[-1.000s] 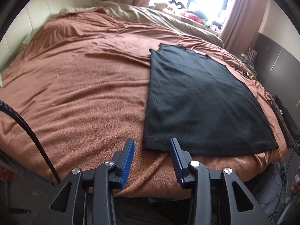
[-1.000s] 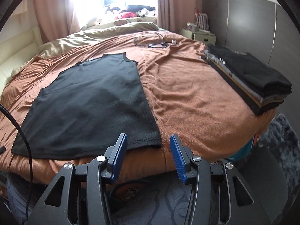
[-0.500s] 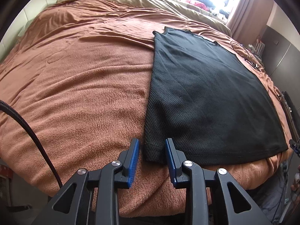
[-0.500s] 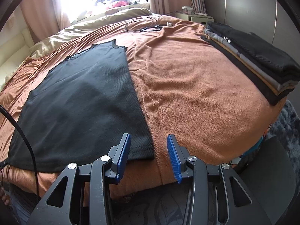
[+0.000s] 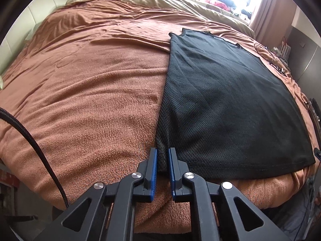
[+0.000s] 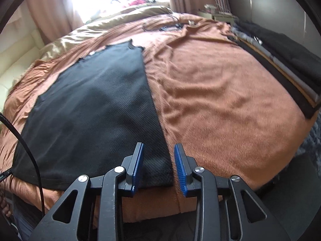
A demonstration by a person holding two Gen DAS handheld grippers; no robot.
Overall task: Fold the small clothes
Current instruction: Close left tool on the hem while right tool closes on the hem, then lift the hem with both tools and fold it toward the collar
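A black mesh tank top (image 5: 226, 100) lies flat on the brown blanket (image 5: 90, 92), hem toward me. My left gripper (image 5: 162, 152) is shut on the top's near left hem corner, the fabric pinched between the blue pads. In the right wrist view the same top (image 6: 94, 108) fills the left half. My right gripper (image 6: 158, 148) is open, its jaws either side of the near right hem corner, close above the fabric.
A stack of folded dark clothes (image 6: 280, 58) lies at the bed's right edge. Cables (image 6: 164, 27) lie on the far side of the blanket. A beige duvet (image 5: 180, 6) and a bright window are at the back. The bed's front edge is just below both grippers.
Both grippers moved forward and down to the top's hem corners. The left jaws closed onto the left corner. The right jaws narrowed slightly but stay open around the right corner.
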